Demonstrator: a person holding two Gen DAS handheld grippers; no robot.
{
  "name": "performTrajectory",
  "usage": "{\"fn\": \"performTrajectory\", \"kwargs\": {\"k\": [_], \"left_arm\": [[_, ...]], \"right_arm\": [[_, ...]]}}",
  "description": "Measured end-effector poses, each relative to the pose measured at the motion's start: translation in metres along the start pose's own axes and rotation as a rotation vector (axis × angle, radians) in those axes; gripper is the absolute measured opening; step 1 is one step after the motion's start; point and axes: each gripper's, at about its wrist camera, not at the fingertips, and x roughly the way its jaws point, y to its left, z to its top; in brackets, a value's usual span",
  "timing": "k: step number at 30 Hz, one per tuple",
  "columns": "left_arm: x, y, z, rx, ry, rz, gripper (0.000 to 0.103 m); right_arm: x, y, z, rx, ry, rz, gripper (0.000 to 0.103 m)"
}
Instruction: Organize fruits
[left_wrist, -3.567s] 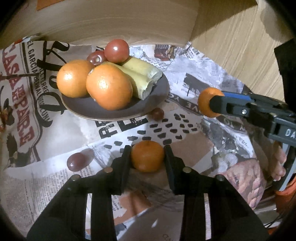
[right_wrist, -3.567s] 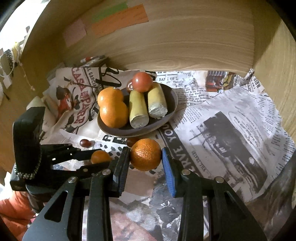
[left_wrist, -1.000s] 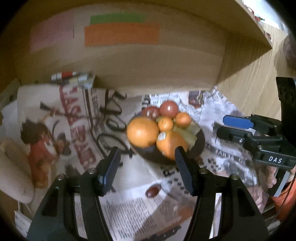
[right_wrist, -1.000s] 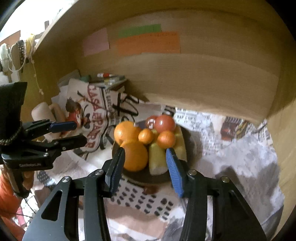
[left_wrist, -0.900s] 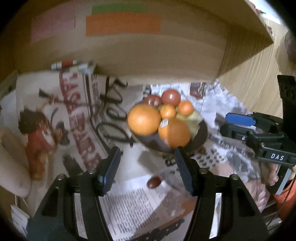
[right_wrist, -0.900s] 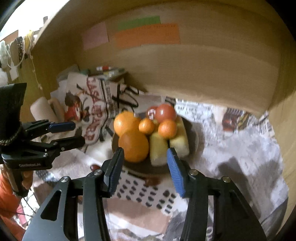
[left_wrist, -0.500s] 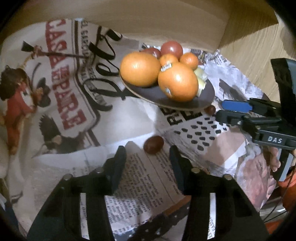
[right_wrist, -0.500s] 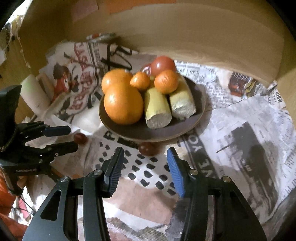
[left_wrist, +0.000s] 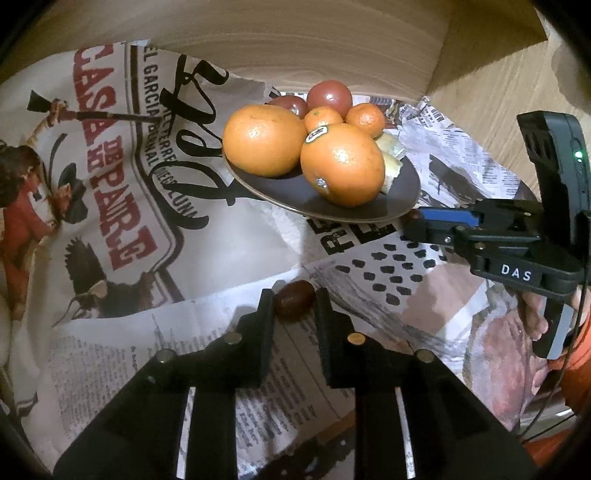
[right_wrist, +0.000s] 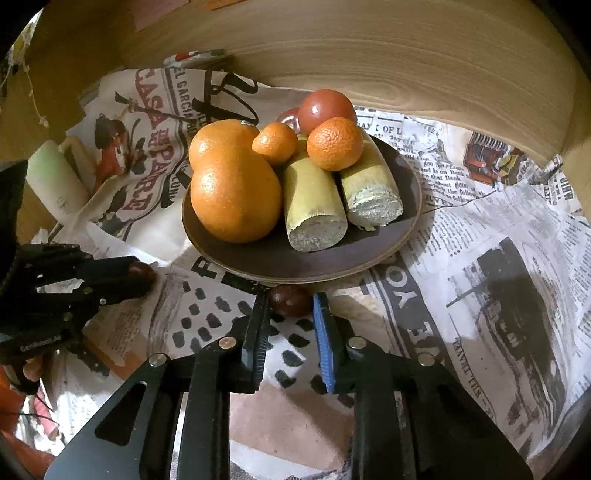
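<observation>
Both grippers are clenched on the last loose fruit, the left gripper (left_wrist: 294, 303) on a dark grape (left_wrist: 294, 303) at lower centre, the right gripper (right_wrist: 289, 300) on another grape (right_wrist: 289, 300) just below the piled brown plate (right_wrist: 384, 251), apparently their destination.

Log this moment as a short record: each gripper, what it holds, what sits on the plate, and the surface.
left gripper: shut on a dark grape lying on the newspaper
right gripper: shut on a second dark grape at the plate's near rim
plate: dark, holding two big oranges, two small mandarins, two cut yellow-green stalk pieces and two red round fruits
surface: newspaper spread inside a wooden alcove
grapes lifted: not yet
</observation>
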Motion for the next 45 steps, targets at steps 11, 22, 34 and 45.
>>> {"fn": "performTrajectory", "kwargs": {"k": [11,22,34,45], "left_arm": [[-0.029,0.008,0.034,-0.011,-0.104,0.016,0.021],[0.004,0.009,0.067,-0.019,-0.079,0.012,0.021],[0.021,0.016,0.068,-0.058,-0.044,-0.009,0.044],[-0.028,0.017,0.065,-0.097,-0.163,0.027,0.044]], "right_arm": [[-0.034,0.004,0.013,-0.006,-0.100,0.006,0.021],[-0.012,-0.005,0.021,0.020,-0.068,0.022,0.021],[0.003,0.004,0.018,-0.028,-0.053,0.035,0.029],[-0.037,0.000,0.022,0.017,-0.150,0.029,0.035]]}}
